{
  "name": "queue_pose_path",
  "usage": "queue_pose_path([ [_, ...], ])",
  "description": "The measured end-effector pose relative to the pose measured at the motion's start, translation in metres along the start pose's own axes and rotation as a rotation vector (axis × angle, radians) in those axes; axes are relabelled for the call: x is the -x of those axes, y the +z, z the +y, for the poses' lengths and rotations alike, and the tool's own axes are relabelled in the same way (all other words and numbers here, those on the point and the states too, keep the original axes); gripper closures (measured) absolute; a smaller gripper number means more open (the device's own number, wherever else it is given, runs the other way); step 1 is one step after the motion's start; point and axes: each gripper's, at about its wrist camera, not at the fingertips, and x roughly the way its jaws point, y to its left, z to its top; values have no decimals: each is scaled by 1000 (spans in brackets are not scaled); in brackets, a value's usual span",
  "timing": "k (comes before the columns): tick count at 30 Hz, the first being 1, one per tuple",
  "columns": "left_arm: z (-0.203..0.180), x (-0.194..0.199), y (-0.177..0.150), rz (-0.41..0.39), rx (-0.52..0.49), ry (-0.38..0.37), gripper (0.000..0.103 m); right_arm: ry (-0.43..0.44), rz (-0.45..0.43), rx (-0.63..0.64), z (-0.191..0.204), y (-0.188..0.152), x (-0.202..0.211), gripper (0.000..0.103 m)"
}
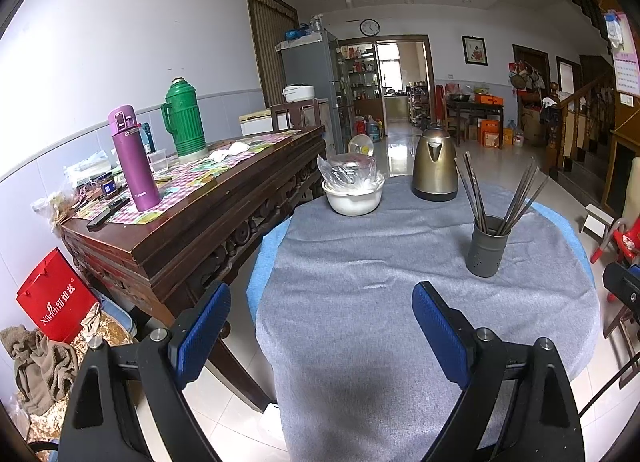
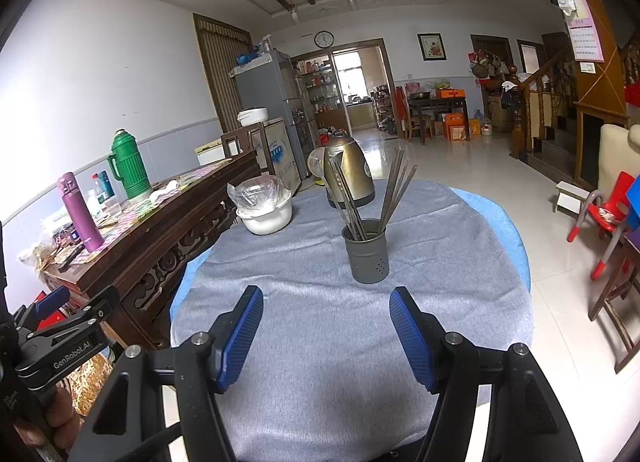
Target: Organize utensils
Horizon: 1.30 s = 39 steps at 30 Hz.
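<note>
A dark grey utensil holder (image 1: 488, 248) (image 2: 369, 252) stands upright on the round table's grey cloth (image 1: 400, 262) (image 2: 320, 322). Several dark chopsticks (image 1: 504, 192) (image 2: 394, 186) stand in it, fanned out. My left gripper (image 1: 322, 294) is open and empty above the near side of the cloth, left of the holder. My right gripper (image 2: 326, 300) is open and empty, a little short of the holder. The left gripper also shows at the left edge of the right wrist view (image 2: 60, 310).
A white bowl with plastic wrap (image 1: 352, 192) (image 2: 264, 208) and a brass kettle (image 1: 435, 166) (image 2: 350, 172) stand at the table's far side. A dark wooden sideboard (image 1: 192, 222) with a purple flask (image 1: 134, 158) and a green thermos (image 1: 184, 122) abuts the left. Red child chairs (image 2: 608, 214) stand right.
</note>
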Motion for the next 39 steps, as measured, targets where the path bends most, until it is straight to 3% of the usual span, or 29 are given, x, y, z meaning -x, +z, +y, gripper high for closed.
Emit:
queue_pose_path([
  [39, -1, 2, -1, 6, 9, -2, 11, -2, -7, 3, 1, 0, -1, 34],
])
